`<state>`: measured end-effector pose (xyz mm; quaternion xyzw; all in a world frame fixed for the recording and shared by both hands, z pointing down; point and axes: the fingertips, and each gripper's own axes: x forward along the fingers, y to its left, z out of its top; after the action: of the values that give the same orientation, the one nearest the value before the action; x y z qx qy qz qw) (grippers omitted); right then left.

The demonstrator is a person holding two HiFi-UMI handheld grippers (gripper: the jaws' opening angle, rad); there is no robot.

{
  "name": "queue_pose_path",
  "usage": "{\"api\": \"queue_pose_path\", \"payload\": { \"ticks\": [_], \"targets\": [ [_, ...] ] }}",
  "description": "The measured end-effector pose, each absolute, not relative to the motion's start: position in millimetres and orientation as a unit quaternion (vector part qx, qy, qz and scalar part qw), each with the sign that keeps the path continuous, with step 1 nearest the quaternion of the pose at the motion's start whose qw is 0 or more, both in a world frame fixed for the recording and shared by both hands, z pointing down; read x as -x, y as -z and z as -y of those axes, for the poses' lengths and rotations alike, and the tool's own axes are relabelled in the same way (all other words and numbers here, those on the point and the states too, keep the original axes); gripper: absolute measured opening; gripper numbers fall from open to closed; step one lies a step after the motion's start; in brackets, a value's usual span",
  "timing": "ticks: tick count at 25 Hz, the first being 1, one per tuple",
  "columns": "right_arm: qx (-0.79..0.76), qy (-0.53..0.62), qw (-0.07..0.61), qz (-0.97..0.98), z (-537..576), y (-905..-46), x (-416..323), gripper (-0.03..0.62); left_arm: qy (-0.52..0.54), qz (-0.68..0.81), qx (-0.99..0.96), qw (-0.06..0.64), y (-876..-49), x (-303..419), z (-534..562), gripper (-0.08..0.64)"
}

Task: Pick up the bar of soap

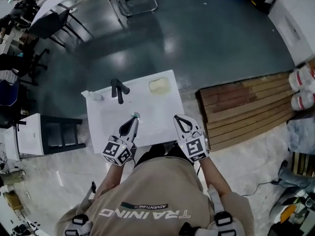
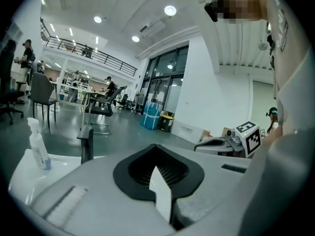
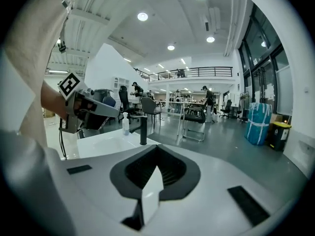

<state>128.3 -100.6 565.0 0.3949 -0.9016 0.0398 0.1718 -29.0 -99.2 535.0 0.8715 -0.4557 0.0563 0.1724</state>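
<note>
Resting on the sink's (image 1: 106, 129) far corner, soap (image 1: 159, 85) lies beyond both closed, empty fingers (image 1: 130, 127).

One basin (image 1: 106, 127), one tap (image 1: 118, 89), one soap bar (image 1: 159, 85), apparently one bottle (image 1: 92, 96), two grippers (image 1: 133, 121) (image 1: 179, 119).

The left claw (image 1: 133, 120) and right claw (image 1: 177, 118) point forward, slightly down, jaws together.

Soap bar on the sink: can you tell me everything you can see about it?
The bar of soap is a pale creamy-yellow block with rounded corners, smooth-looking. It lies flat on top of the white sink, in its far right corner, right of the black tap. Only the sink touches it. The left claw and right claw are both away from it, over the sink's near edge.
</note>
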Motion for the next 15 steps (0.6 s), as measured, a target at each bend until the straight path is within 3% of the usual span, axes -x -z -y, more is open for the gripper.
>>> {"api": "queue_pose_path", "payload": {
  "ticks": [6,15],
  "targets": [
    [-0.419,-0.035,0.195,0.886,130,-546,-93,0.003,-0.089,0.422,-0.894,0.119,-541,65,109,-0.004],
    [-0.414,-0.027,0.217,0.884,165,-540,-71,0.005,-0.055,0.409,-0.901,0.131,-542,80,126,-0.004]
  ]
}}
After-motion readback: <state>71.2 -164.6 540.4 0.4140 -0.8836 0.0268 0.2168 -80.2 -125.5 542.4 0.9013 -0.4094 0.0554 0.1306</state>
